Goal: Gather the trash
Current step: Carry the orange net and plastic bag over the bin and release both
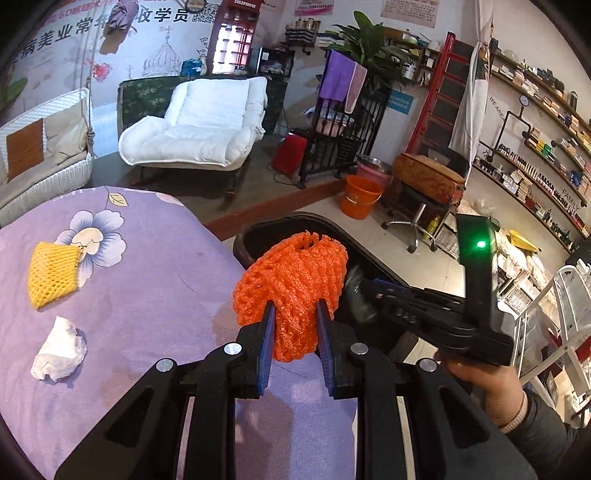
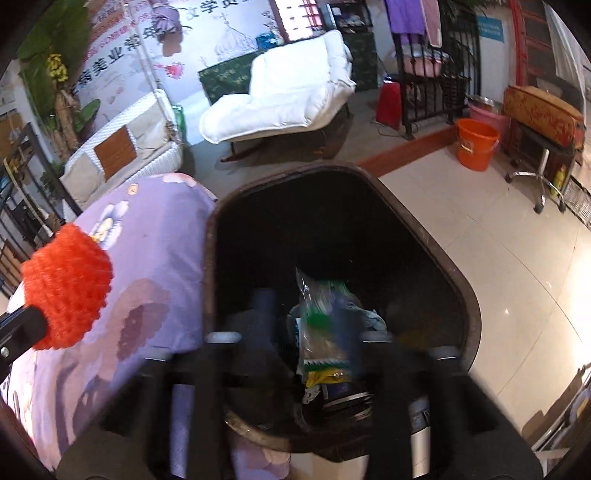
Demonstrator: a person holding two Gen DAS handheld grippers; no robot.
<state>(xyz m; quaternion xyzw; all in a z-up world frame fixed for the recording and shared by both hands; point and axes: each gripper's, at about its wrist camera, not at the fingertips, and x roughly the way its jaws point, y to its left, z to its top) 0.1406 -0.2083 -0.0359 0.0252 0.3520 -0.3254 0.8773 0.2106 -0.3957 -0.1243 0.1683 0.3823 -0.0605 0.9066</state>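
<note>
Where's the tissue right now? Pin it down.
In the left wrist view, the crumpled tissue lies on the purple tablecloth at lower left, just below the yellow foam net and left of the left gripper.

The right gripper is motion-blurred, so its jaw gap is unreadable. It partly hides the wrappers in the bin.

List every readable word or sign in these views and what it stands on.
"TELEPHONE": top of the red phone-booth cabinet.
"美业常年" and "收学员": wall banner; other characters cut off.
"WE ARE": wall beside the pipe shelves.
"FAMILY": wall under the bookshelves.
Pink wall posters, QR code and trash wrappers: too small or blurred.
</note>
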